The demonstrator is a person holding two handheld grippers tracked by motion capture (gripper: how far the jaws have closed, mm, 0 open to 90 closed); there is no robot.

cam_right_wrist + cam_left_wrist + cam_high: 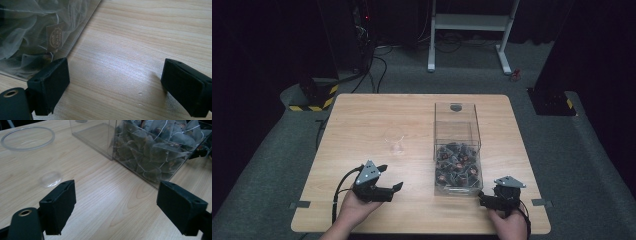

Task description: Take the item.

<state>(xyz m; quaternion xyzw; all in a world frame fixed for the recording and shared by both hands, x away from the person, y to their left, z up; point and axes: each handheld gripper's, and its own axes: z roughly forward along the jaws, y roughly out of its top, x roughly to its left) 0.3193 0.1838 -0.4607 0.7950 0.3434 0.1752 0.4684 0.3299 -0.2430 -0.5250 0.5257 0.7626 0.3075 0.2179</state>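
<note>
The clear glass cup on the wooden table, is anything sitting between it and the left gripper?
Nothing visible does. Bare wooden table lies between the open left gripper and the clear glass cup. The clear plastic box of tea bags stands off to the cup's right, outside that path.

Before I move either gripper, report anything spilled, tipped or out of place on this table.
Nothing stands out. The clear box stands square with its tea bags all inside, and the glass cup sits upright on the table.
</note>
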